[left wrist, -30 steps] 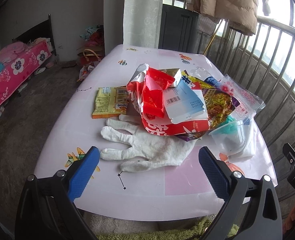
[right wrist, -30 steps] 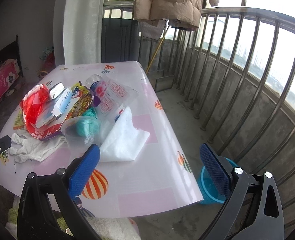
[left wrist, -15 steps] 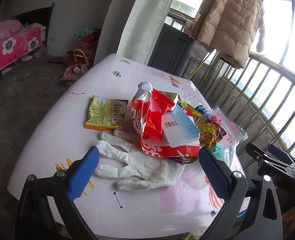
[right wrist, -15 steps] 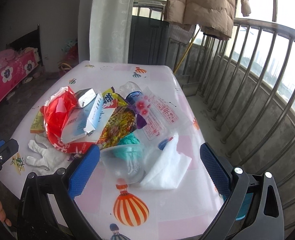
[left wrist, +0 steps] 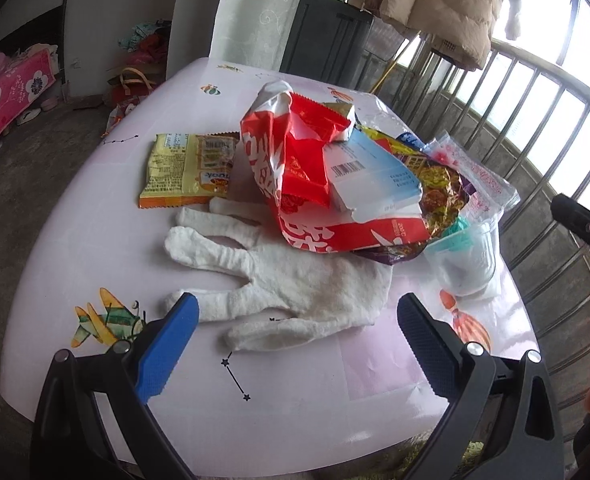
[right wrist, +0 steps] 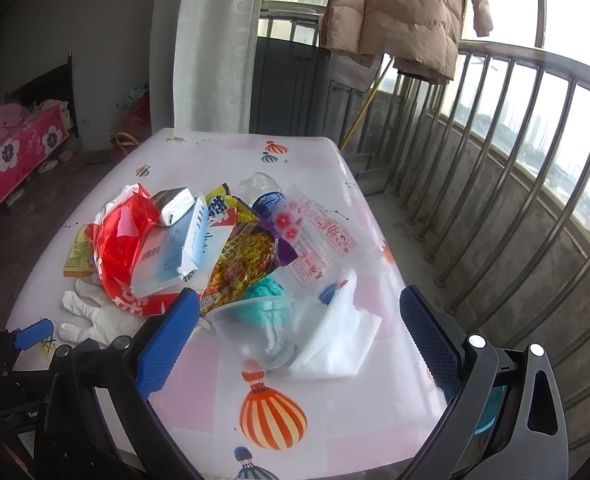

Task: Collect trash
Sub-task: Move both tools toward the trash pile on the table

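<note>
Left gripper (left wrist: 295, 320) wide apart over white glove (left wrist: 295, 284), right gripper (right wrist: 295, 316) wide apart over clear cup (right wrist: 255, 328), red bag (left wrist: 295, 168) heaped on table (left wrist: 95, 240).

Both open grippers moved in over the table (left wrist: 95, 220): the left gripper (left wrist: 295, 344) closed on the white glove (left wrist: 295, 288), while the right gripper (right wrist: 295, 332) swung from the railing side toward the plastic cup (right wrist: 255, 332).

The table (right wrist: 303, 152) wears a pale pink cloth printed with balloons; a red wrapper (left wrist: 295, 168) heads the litter heap; just left, a yellow packet (left wrist: 187, 168); in front, a white glove (left wrist: 295, 292); right, a clear cup (right wrist: 255, 332) and tissue (right wrist: 335, 340).
</note>
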